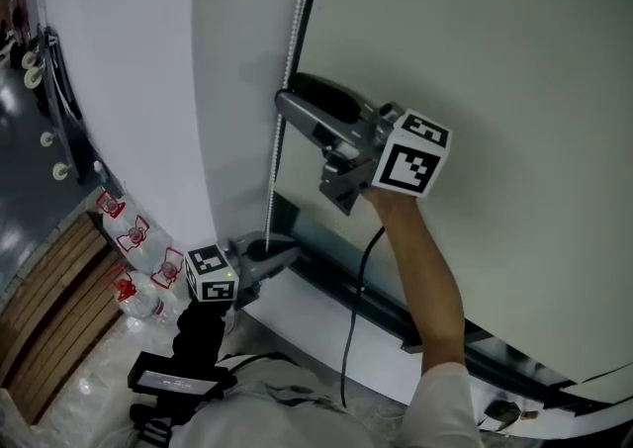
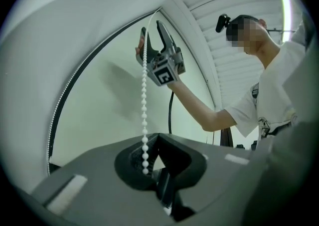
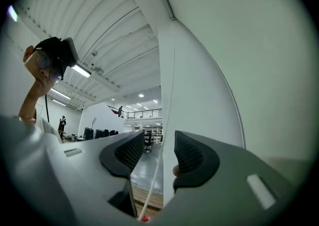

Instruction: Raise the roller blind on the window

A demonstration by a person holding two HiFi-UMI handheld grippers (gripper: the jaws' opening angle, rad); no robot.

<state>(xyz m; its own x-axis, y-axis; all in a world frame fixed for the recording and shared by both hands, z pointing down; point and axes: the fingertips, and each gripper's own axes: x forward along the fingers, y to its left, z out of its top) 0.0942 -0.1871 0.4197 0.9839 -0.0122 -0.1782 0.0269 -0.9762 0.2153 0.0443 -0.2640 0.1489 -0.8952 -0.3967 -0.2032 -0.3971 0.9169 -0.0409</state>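
L gripper (image 2: 151, 146) clamps bead chain (image 2: 144, 100); R gripper (image 3: 153, 151) open.

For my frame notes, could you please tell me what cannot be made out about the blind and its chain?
- Head view: roller blind top, cut off by the upper edge.
- Right gripper view: bead chain, a blurred streak inside the open right gripper; beads indistinct.
- Left gripper view: chain below the left gripper's grip, hidden by its jaws.
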